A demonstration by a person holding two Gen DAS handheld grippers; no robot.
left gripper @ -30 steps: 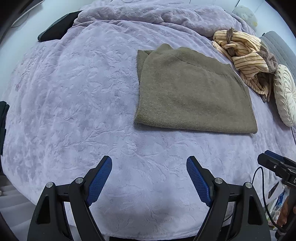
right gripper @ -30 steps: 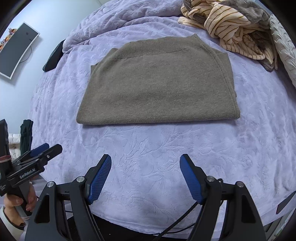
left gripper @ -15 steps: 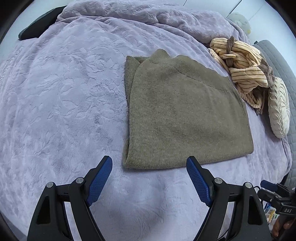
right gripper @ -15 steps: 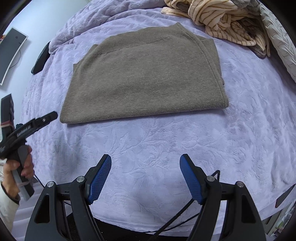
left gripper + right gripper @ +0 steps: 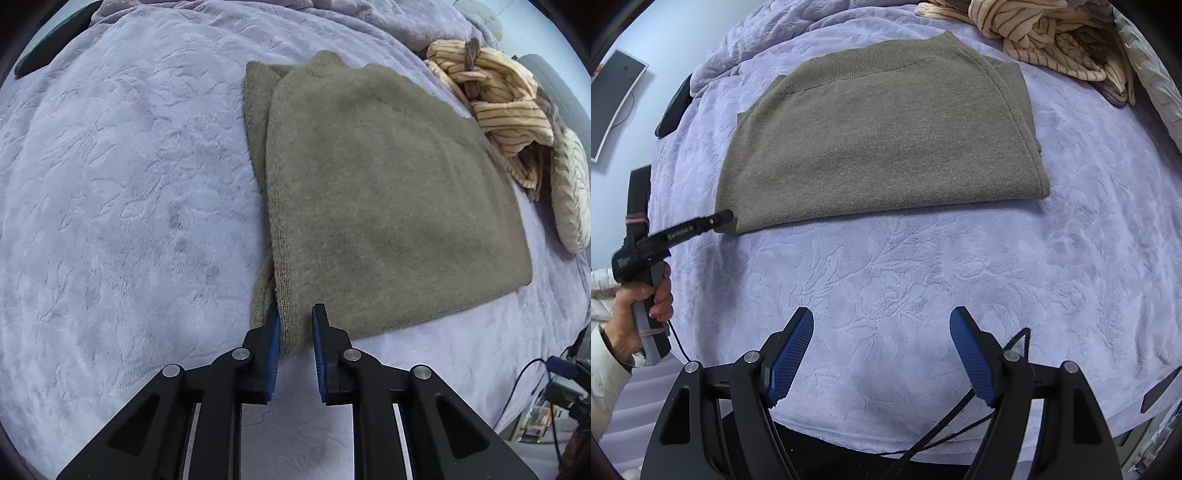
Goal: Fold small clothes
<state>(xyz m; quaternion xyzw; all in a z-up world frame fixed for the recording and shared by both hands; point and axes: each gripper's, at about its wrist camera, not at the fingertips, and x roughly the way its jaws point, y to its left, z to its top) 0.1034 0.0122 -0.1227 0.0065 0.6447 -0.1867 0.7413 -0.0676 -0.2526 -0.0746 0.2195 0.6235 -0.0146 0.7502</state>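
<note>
— Lying where, the olive sweater [image 5: 388, 199]?

— Lying folded flat on the lavender bedspread [image 5: 122, 206], beside a striped garment [image 5: 502, 110]. The left hand-held gripper [image 5: 295, 325] is pinching its near corner between its blue pads.

— Gripping anything, the other one?

— No, the right hand-held gripper [image 5: 882, 354] is hanging over bare bedspread, short of the sweater's near edge, jaws spread wide.

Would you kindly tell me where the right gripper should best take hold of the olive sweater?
Probably the near right corner of the sweater, coming in low from the near edge. The layers stack into a firm folded edge there, and it mirrors the near left corner the left gripper has already pinched. The right gripper hangs open.
</note>
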